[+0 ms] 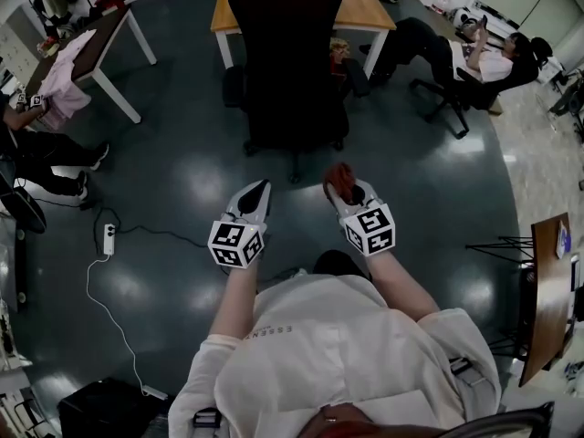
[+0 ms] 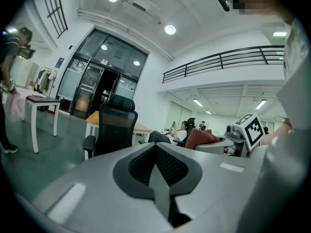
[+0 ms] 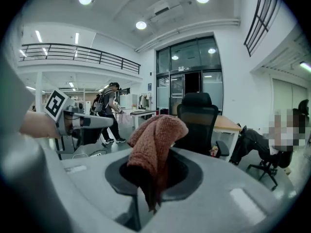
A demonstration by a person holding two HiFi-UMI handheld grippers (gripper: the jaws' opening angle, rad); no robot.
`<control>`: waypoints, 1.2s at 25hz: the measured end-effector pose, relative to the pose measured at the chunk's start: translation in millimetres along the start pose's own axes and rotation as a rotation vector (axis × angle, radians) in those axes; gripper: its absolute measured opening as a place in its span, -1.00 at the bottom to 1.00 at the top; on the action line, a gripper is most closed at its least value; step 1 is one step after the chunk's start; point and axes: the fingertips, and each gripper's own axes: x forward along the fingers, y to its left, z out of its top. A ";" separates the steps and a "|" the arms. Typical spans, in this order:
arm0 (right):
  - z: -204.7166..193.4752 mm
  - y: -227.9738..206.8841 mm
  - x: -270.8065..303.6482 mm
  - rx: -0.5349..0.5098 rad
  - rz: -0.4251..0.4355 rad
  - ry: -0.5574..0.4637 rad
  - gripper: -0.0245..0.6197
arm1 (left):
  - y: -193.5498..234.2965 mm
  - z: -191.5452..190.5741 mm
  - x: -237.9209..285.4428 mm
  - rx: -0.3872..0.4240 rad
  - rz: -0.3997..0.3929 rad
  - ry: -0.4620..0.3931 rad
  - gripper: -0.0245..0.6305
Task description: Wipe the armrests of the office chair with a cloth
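A black office chair (image 1: 290,57) stands ahead of me with its back toward me, a dark armrest (image 1: 234,87) on its left and another armrest (image 1: 355,76) on its right. It also shows as the chair (image 2: 114,125) in the left gripper view and the chair (image 3: 198,123) in the right gripper view. My right gripper (image 1: 341,182) is shut on a reddish-brown cloth (image 3: 154,144), which bunches up out of the jaws. My left gripper (image 1: 257,192) is shut with nothing in it. Both hang well short of the chair.
A wooden desk (image 1: 365,5) stands behind the chair. A person sits in another chair (image 1: 474,71) at the right. A white table (image 1: 91,48) with pink fabric is at the left, a person beside it. A power strip and cable (image 1: 108,240) lie on the floor.
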 end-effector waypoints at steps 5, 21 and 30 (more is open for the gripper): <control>-7.8 -8.4 17.9 -0.007 0.019 0.037 -0.77 | 19.7 -12.2 8.2 -0.040 0.035 0.020 -0.87; 44.0 -91.7 253.0 -0.008 0.176 0.108 -0.77 | 207.5 12.8 118.7 -0.121 0.200 0.047 -0.87; 78.1 -149.0 398.0 -0.028 0.226 0.153 -0.77 | 321.0 42.9 195.5 -0.135 0.295 0.093 -0.87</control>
